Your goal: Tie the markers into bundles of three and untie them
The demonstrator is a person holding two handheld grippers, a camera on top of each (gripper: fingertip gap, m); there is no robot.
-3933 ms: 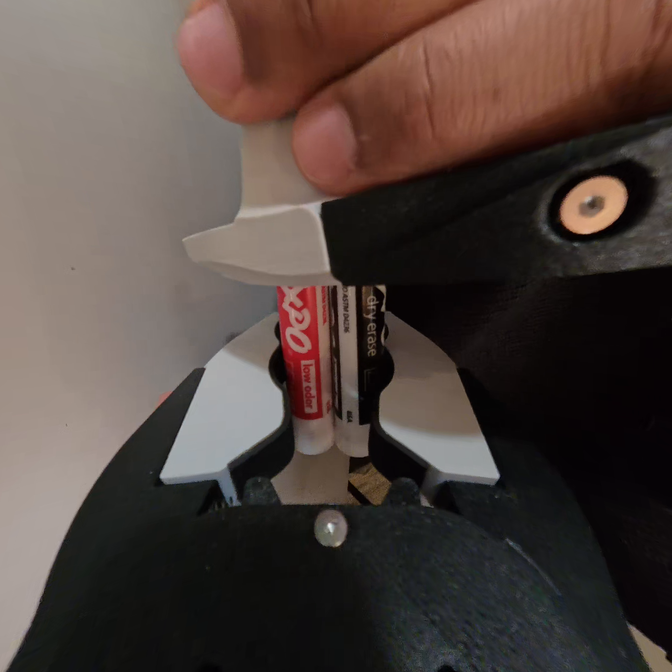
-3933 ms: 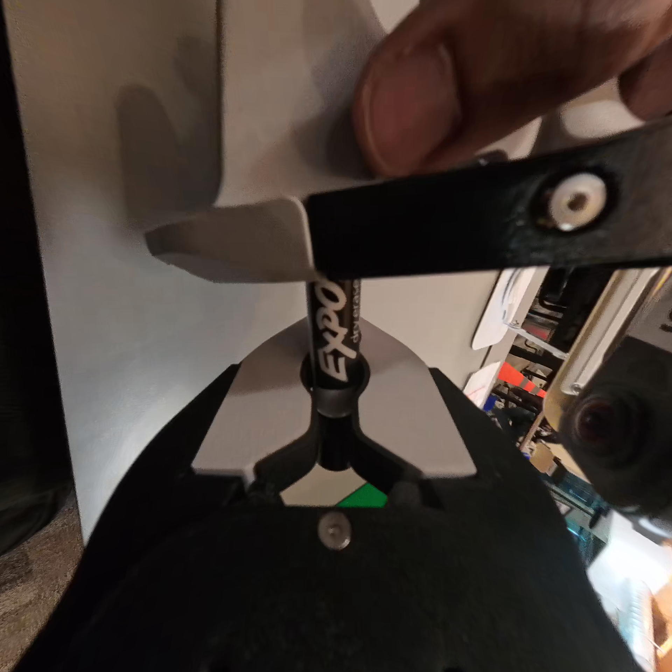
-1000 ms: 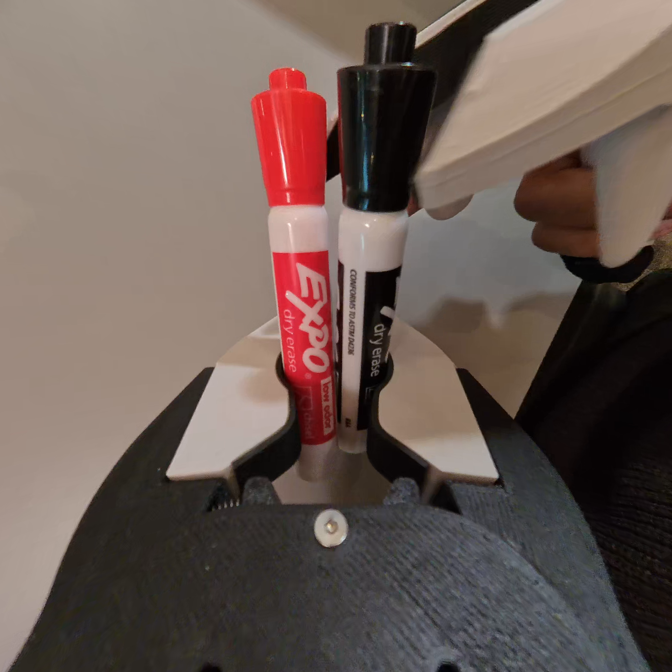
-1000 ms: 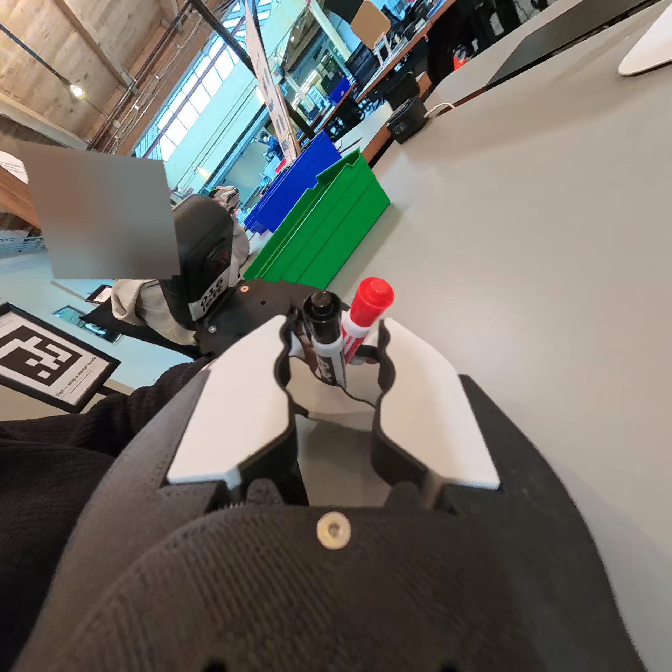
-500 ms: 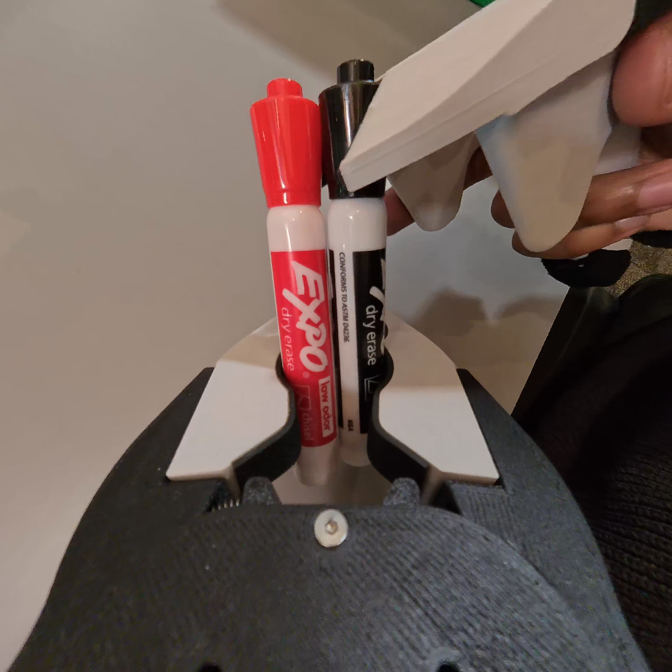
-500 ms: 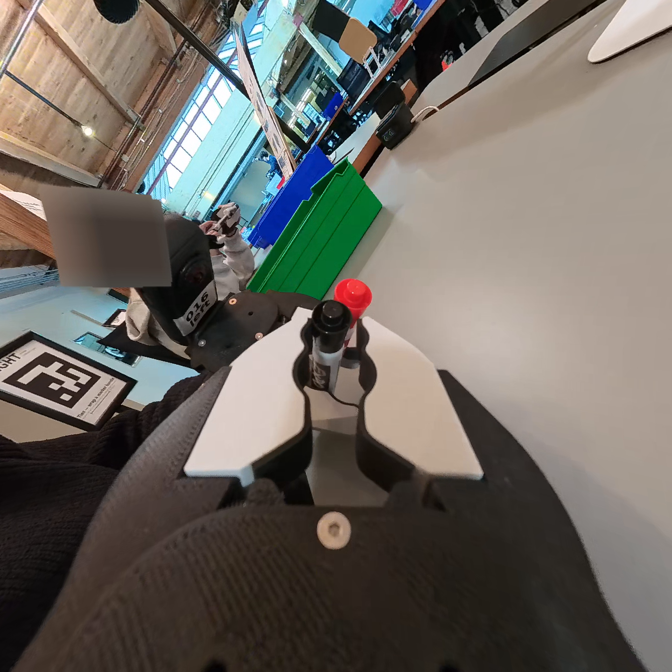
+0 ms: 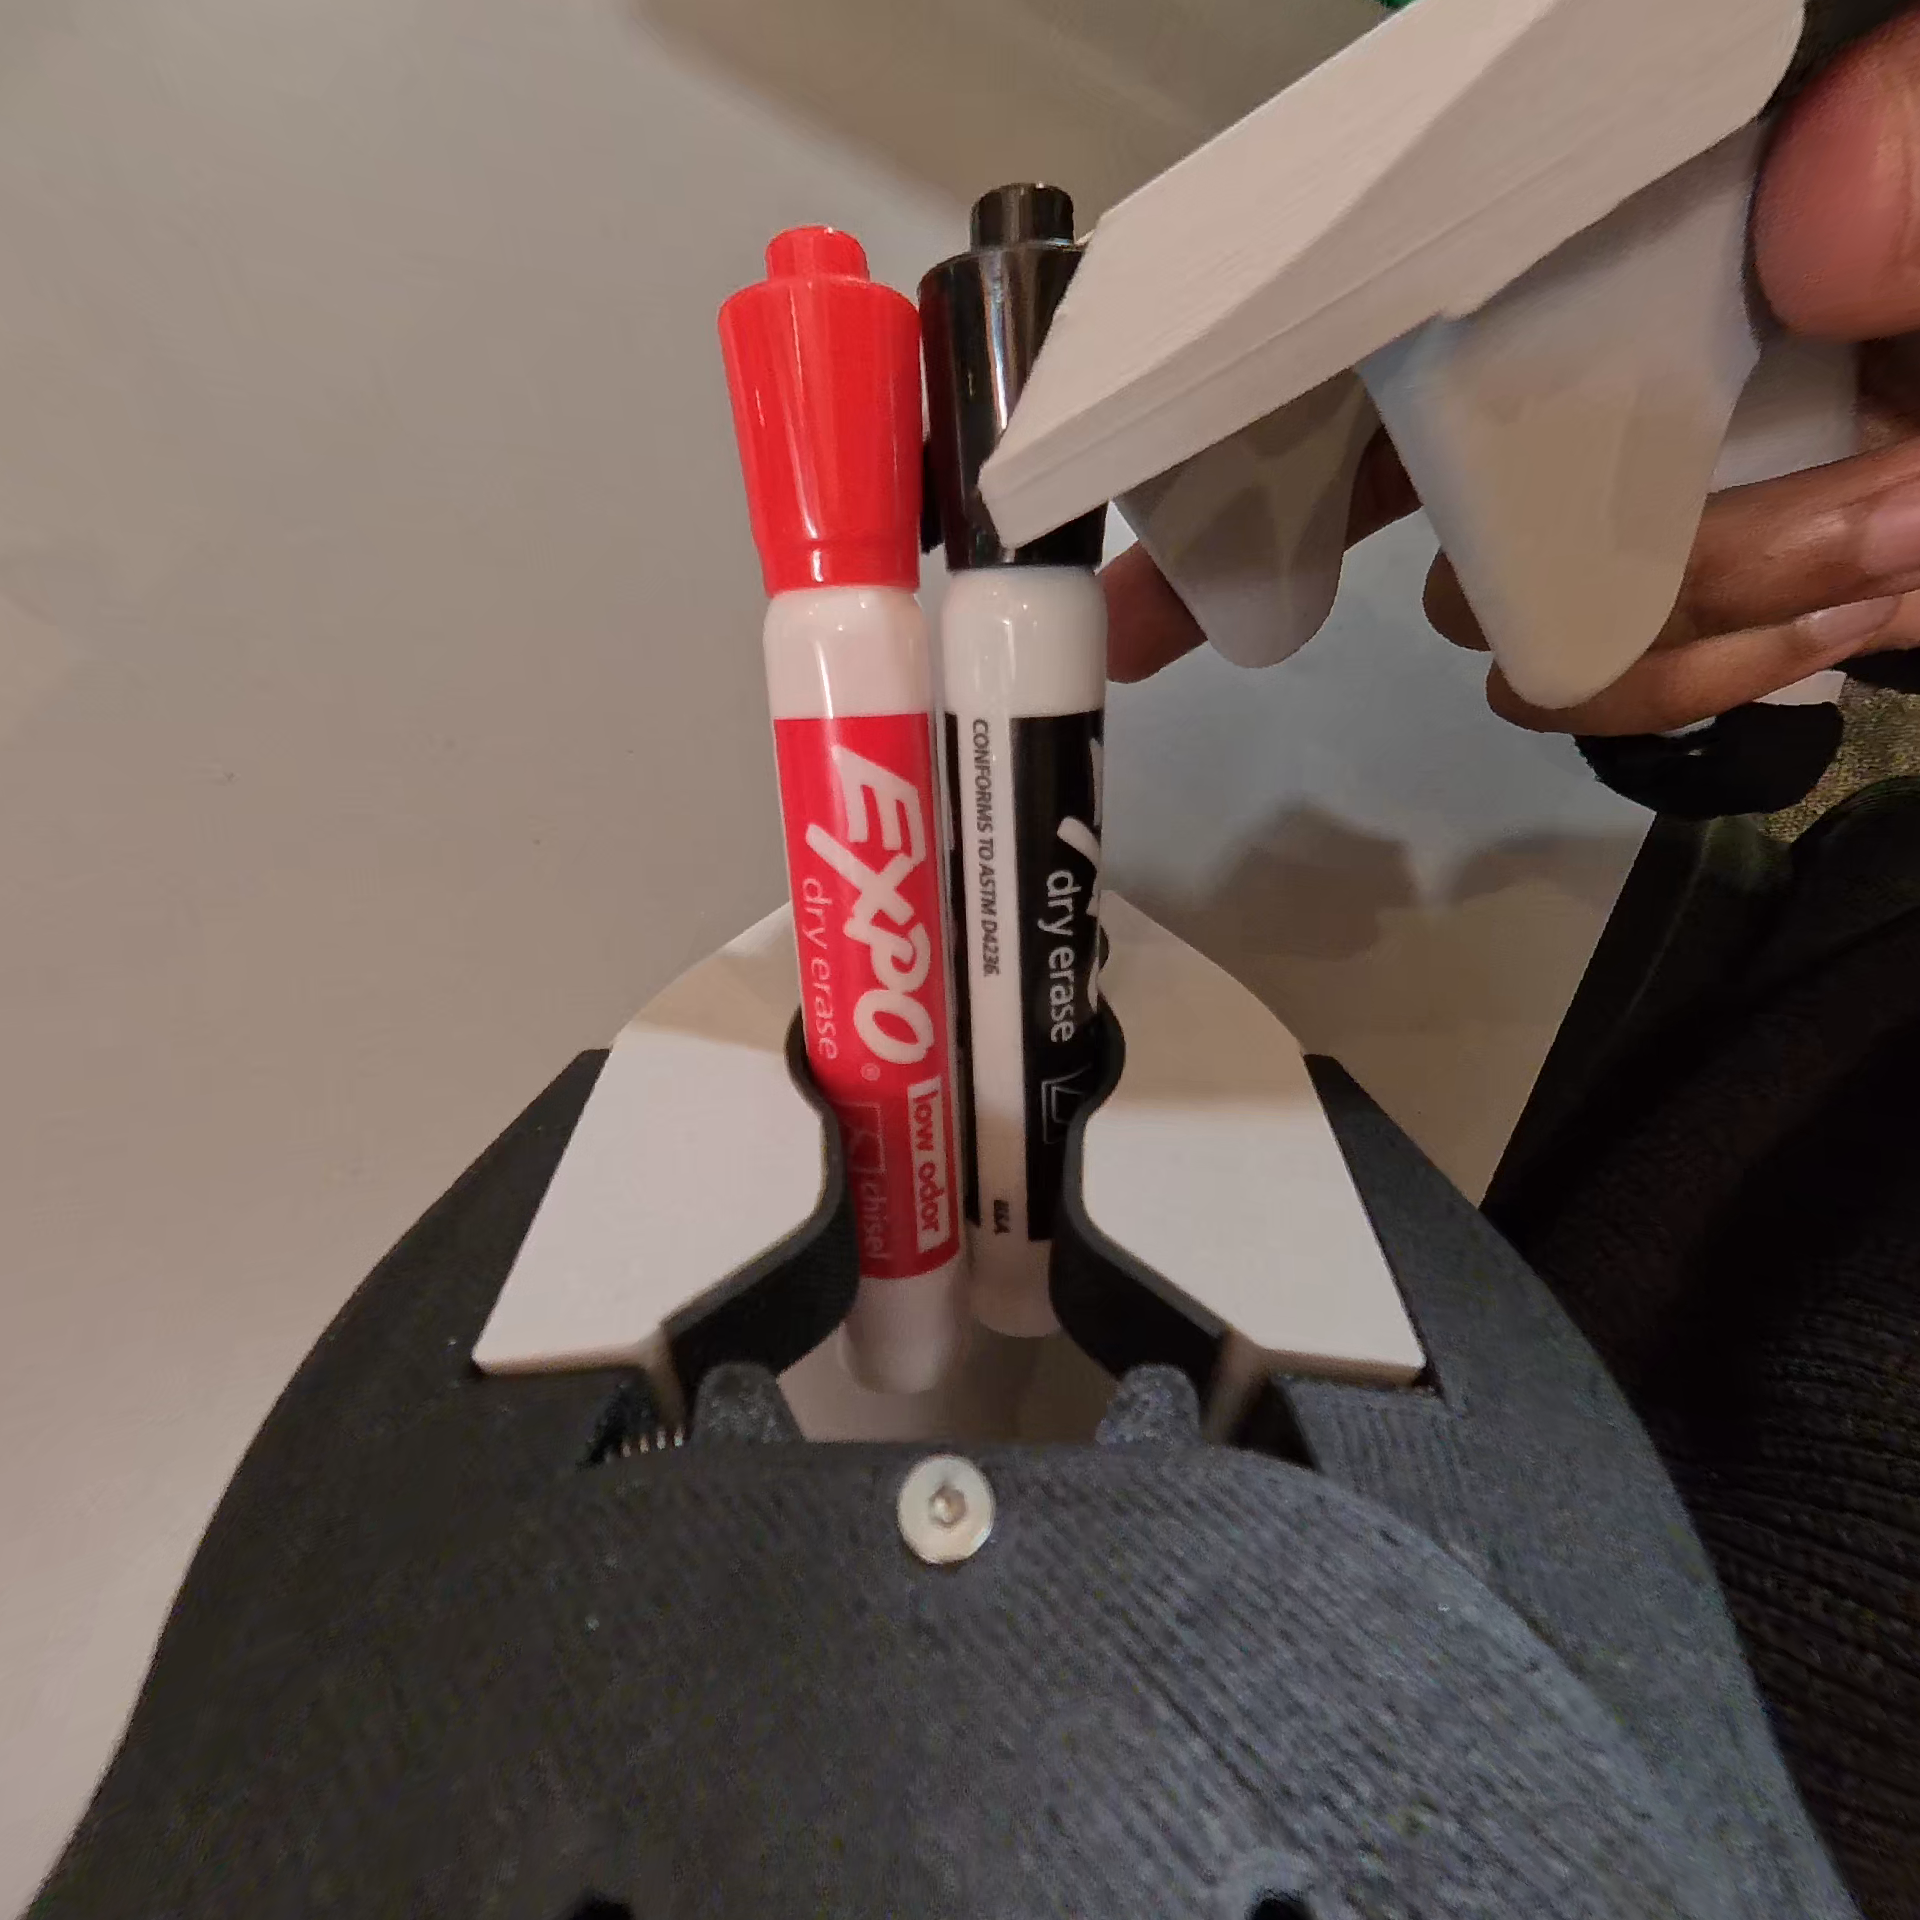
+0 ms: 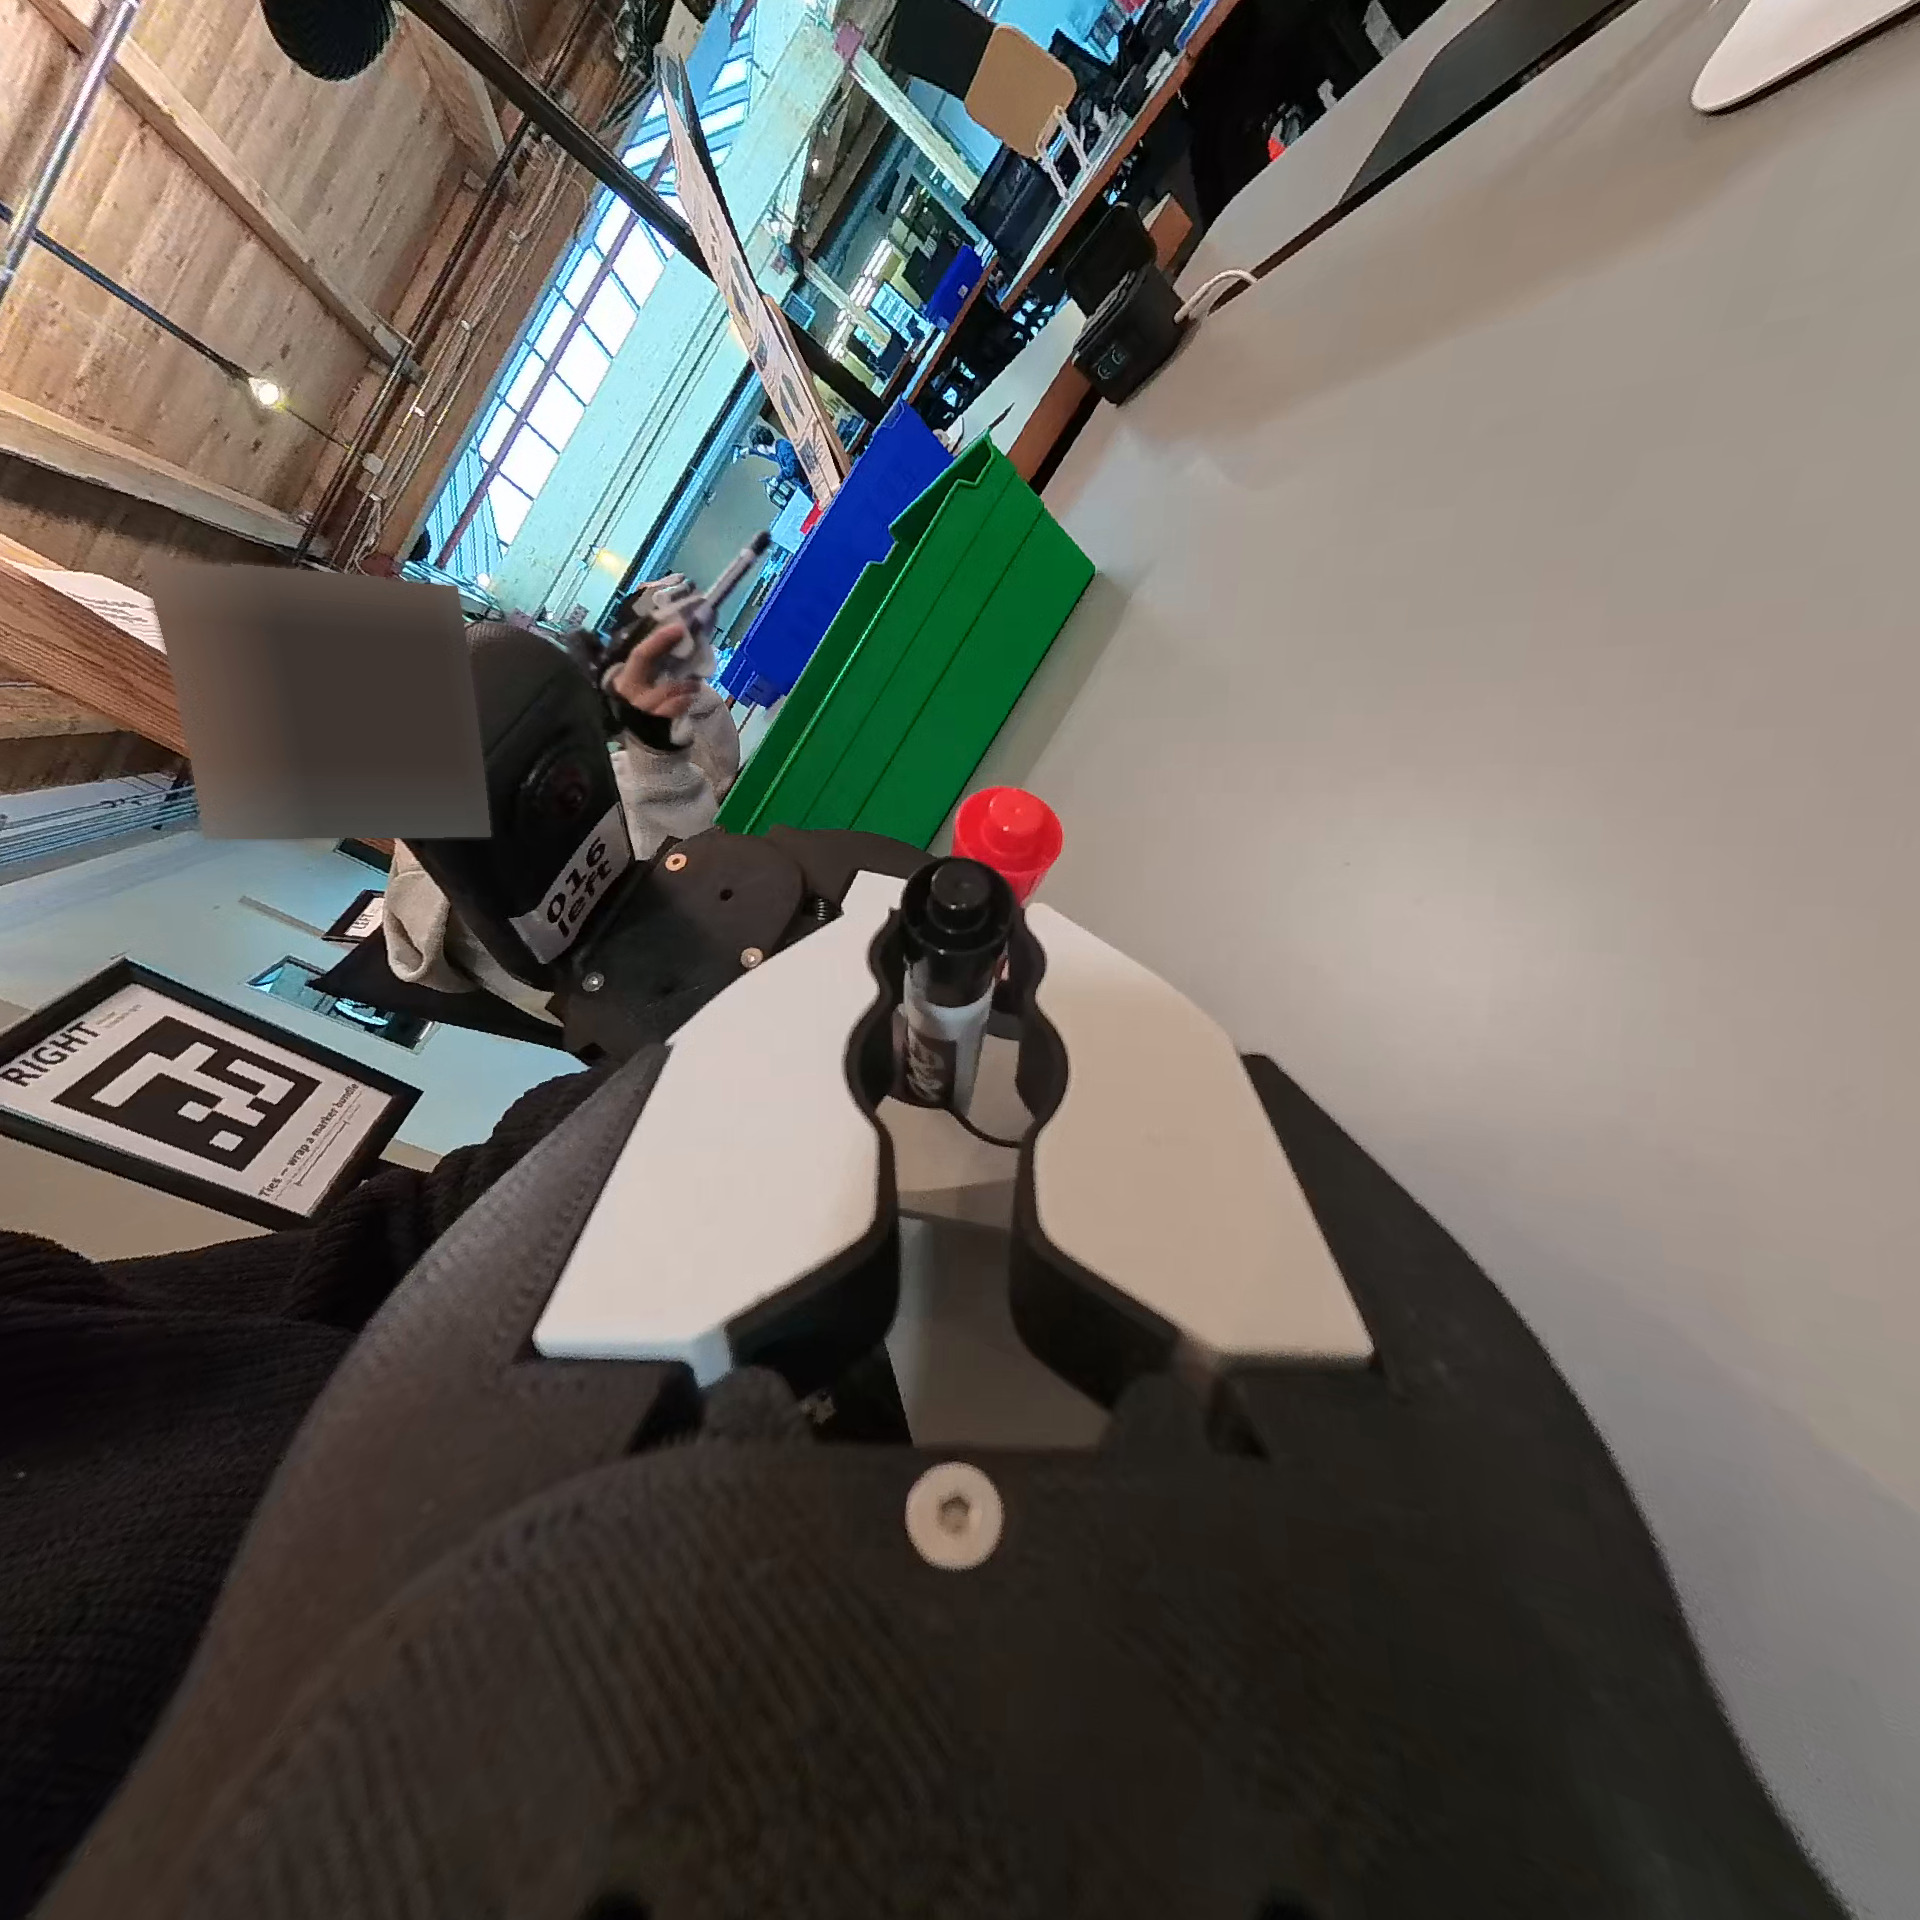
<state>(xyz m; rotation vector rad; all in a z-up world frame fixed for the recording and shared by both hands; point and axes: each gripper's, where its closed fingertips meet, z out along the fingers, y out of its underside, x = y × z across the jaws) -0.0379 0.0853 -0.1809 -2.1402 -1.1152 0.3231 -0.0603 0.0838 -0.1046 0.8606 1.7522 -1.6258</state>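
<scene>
My left gripper (image 7: 951, 987) is shut on two capped dry-erase markers held side by side: a red marker (image 7: 842, 727) on the left and a black marker (image 7: 1023, 831) on the right, both pointing forward along the fingers. My right gripper (image 8: 956, 935) has its jaws closed around the black marker's cap (image 8: 951, 935). The red cap (image 8: 1008, 831) stands just beyond it. In the left wrist view the right gripper's white finger (image 7: 1299, 260) lies across the black cap, held by a hand (image 7: 1818, 208). The left gripper's black body (image 8: 717, 914) shows behind the markers.
A grey table (image 8: 1507, 727) spreads out on the right. A green bin (image 8: 914, 665) and a blue bin (image 8: 842, 530) stand at its far edge. A black box (image 8: 1122, 312) sits farther back. A framed coded sign (image 8: 197, 1091) and another person (image 8: 665, 748) are at the left. The grippers' ends are close to 8 cm from one another.
The right gripper came in over the marker tips and its jaws narrowed around the black cap. The left gripper kept its hold on both markers throughout.
</scene>
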